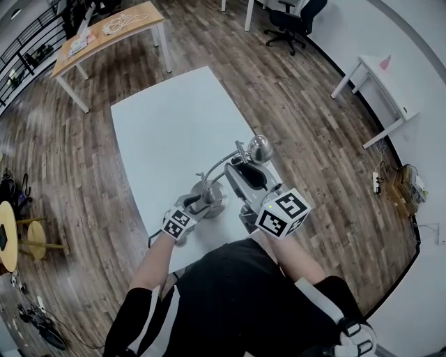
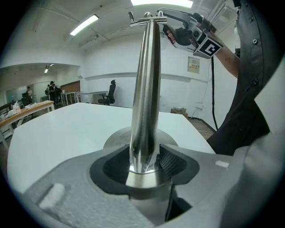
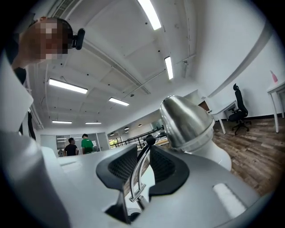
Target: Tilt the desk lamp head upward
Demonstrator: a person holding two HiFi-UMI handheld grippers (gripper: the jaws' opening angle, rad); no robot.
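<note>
A chrome desk lamp stands near the front of the white table (image 1: 167, 118), its round base (image 1: 212, 199) by the edge. In the left gripper view its upright stem (image 2: 144, 98) rises between the jaws. My left gripper (image 2: 144, 168) is shut on the foot of that stem, also seen low left (image 1: 197, 203). The thin double-rod lamp arm (image 3: 139, 176) runs between the ribbed pads (image 3: 118, 167) of my right gripper (image 3: 143, 167), which is shut on it just behind the dome-shaped lamp head (image 3: 185, 122). From above, the right gripper (image 1: 245, 173) sits beside the lamp head (image 1: 260, 148).
Wood floor surrounds the table. A wooden desk (image 1: 111, 31) stands far back left, an office chair (image 1: 289, 21) at the back, a white desk (image 1: 380, 84) to the right. Cables and a power strip (image 1: 376, 183) lie by the right wall.
</note>
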